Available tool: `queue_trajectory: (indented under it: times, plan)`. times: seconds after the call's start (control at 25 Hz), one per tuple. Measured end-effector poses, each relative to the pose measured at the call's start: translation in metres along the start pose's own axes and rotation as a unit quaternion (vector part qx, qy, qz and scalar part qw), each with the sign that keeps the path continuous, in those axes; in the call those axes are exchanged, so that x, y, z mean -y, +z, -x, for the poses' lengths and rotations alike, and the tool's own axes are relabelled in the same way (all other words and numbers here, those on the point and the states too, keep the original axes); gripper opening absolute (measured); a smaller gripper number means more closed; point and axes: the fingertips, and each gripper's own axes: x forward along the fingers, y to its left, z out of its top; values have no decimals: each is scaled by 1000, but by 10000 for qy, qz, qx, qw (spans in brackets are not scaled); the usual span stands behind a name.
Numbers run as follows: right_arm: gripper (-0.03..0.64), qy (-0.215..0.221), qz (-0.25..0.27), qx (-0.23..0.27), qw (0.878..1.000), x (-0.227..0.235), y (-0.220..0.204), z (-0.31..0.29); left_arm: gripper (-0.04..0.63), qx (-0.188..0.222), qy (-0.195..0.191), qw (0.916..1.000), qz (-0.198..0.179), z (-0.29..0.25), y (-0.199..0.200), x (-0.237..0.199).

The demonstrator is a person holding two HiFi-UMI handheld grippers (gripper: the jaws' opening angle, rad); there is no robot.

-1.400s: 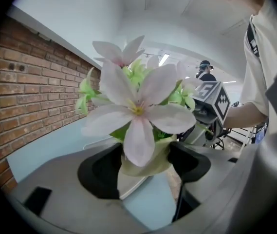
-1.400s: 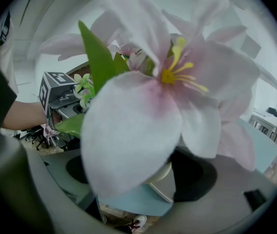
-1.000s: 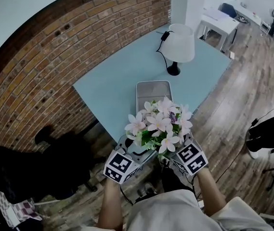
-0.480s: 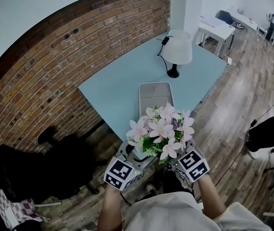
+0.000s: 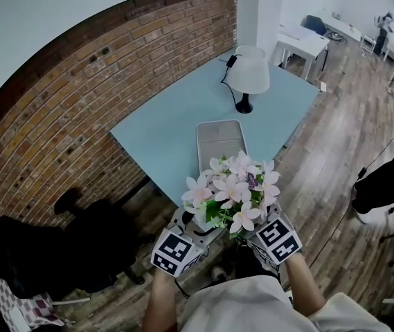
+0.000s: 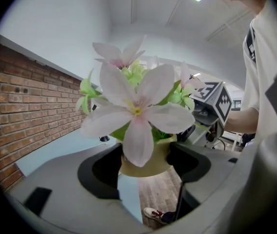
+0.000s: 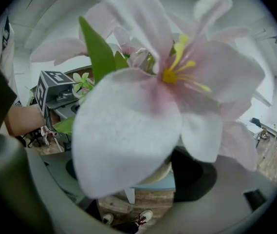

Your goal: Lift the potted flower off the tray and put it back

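Note:
The potted flower [image 5: 231, 192], pale pink blooms with green leaves in a cream pot [image 6: 145, 164], hangs in the air at the table's near edge, off the grey tray [image 5: 219, 138]. The blooms cover the tray's near end in the head view. My left gripper [image 5: 185, 235] holds the pot from the left, its jaws shut against the pot's sides. My right gripper [image 5: 270, 231] holds it from the right, jaws shut on the pot [image 7: 161, 173]. Large petals hide most of the pot in the right gripper view.
The tray lies on a light blue table [image 5: 162, 133] beside a brick wall [image 5: 65, 109]. A white lamp [image 5: 247, 75] with a black base stands at the table's far side. Wood floor [image 5: 335, 158] lies to the right; dark bags [image 5: 51, 244] sit at the lower left.
Both grippers keep hold of the pot. The flower has sunk slightly in the head view, toward the person; its place over the tray's near end has hardly changed.

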Motion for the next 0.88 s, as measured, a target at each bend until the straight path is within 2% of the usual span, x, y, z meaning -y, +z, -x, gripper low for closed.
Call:
queue_trajectory:
  times: [0.56,0.88]
  plan:
    - [430,120,-55,-51,9999,12,-16,-17,350,-140,43,9998,93,-18,-18,-8]
    - [431,357,-42,-207,9991,67,-10,-57,350,-312,184,9989,298,-67,-16,-55]
